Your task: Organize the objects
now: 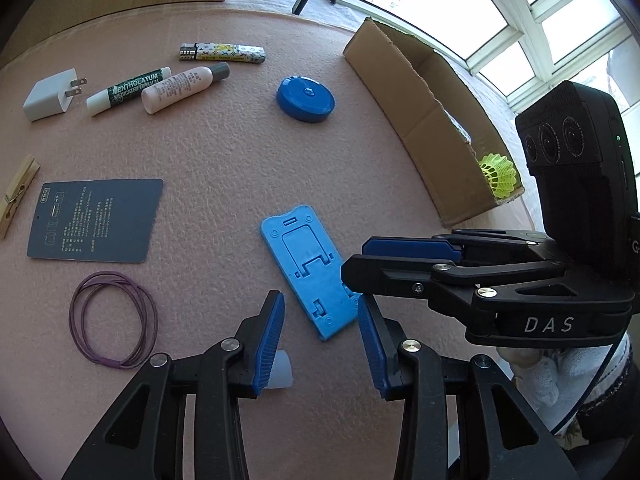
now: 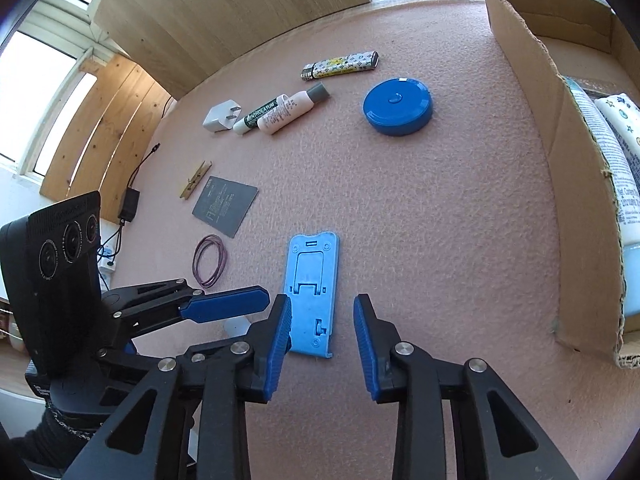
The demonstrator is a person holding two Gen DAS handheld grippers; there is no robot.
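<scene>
Here, blue phone stand (image 2: 312,292) flat between right gripper's (image 2: 322,320) parted, empty jaws

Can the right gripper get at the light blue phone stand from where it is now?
Probably yes. The right gripper hangs open just over the near end of the light blue phone stand, which lies flat on the pink mat with nothing between; the left gripper sits beside it.
</scene>
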